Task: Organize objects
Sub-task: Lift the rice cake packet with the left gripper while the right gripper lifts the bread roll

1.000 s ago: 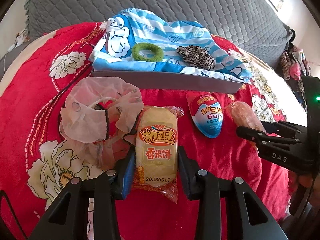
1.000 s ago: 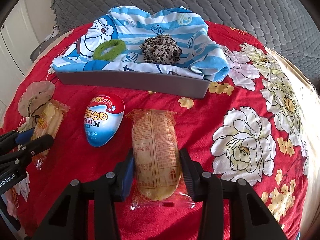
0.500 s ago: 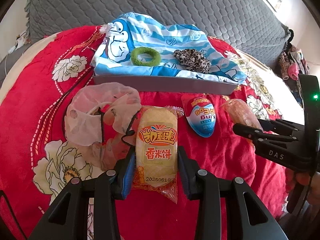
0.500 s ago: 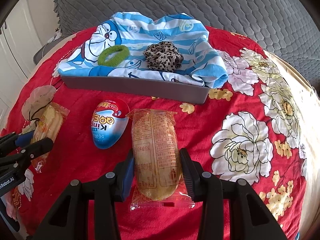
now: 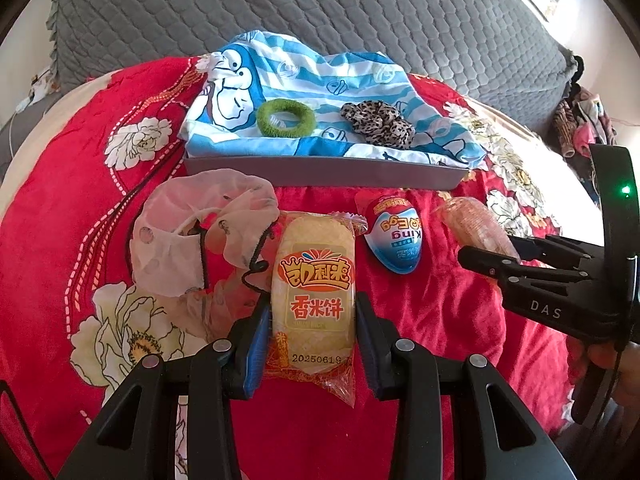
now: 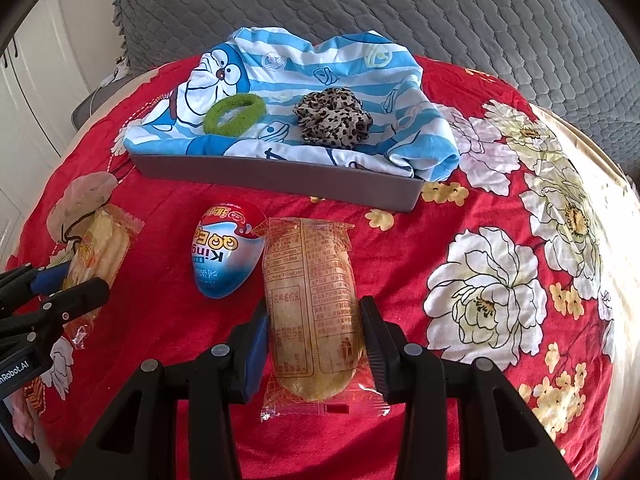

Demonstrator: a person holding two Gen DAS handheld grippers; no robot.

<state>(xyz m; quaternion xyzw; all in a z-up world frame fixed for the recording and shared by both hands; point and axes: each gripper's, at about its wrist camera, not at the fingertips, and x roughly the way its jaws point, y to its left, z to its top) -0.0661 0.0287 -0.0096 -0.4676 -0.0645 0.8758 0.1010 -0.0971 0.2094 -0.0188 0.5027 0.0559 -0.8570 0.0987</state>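
Observation:
My left gripper (image 5: 312, 308) is shut on a yellow rice cracker packet (image 5: 312, 264), printed side up, over the red floral bedspread. My right gripper (image 6: 314, 312) is shut on a second cracker packet (image 6: 310, 272), its back label up. Each view shows the other hand's tool: the right gripper (image 5: 490, 250) with its packet (image 5: 474, 224), and the left gripper (image 6: 84, 278) with its packet (image 6: 100, 248). A blue and red toy egg (image 5: 396, 240) (image 6: 226, 256) lies between the two packets. I cannot tell whether the packets touch the bedspread.
A grey tray (image 5: 320, 170) (image 6: 280, 176) lies beyond, lined with a blue striped cartoon cloth (image 5: 320, 76) that carries a green scrunchie (image 5: 285, 118) and a leopard scrunchie (image 5: 376, 124). A sheer pink pouch (image 5: 192, 232) lies left of the left packet. A grey quilted headboard stands behind.
Both views have drifted slightly, so the tray and egg sit a little differently in frame. Both grips on the packets look the same.

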